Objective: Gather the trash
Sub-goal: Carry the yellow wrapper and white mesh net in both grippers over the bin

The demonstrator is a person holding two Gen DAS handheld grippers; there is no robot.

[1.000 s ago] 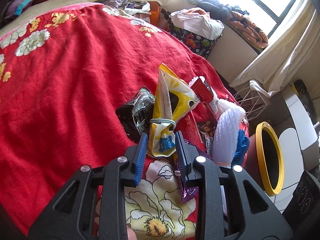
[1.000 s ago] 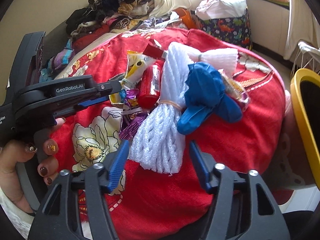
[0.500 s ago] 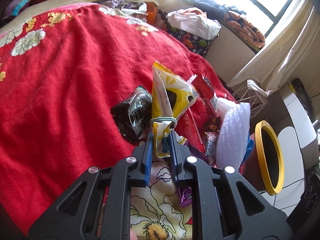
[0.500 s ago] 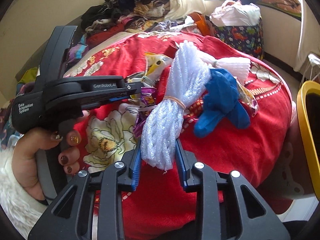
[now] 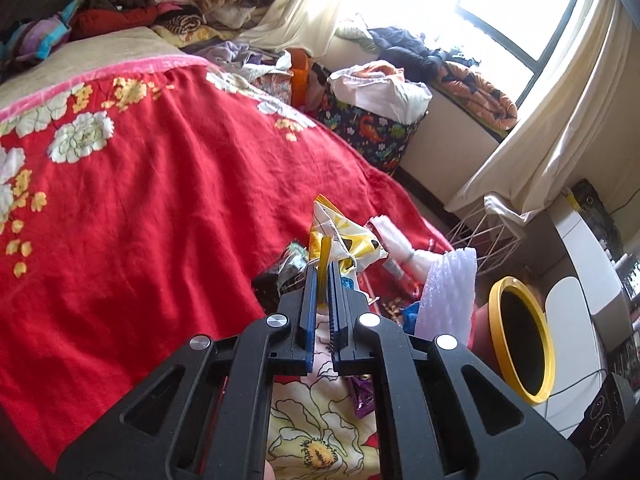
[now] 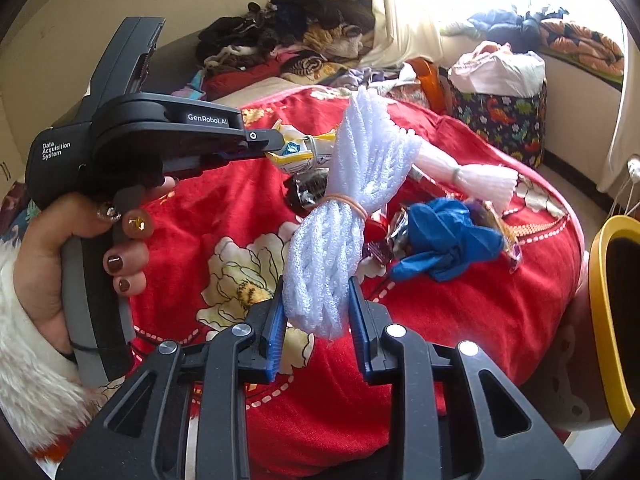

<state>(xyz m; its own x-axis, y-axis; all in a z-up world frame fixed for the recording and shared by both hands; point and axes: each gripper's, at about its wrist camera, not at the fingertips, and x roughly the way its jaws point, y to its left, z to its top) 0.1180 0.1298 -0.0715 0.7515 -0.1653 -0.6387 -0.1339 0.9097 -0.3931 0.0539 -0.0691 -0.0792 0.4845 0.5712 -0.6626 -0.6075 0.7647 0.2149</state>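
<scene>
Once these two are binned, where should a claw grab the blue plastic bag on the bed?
Probably take the blue plastic bag at its narrow twisted end, which points toward the near-left in the right wrist view. Come from the near side of the red blanket, low and along the bed. The far side is a broad crumpled lump with wrappers against it, likely to get pinched too.

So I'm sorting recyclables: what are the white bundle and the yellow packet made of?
White bundle: looks like soft foam netting, matte with a woven mesh texture, cinched by a rubber band. Yellow packet: likely thin glossy plastic film, crinkled and printed.
</scene>
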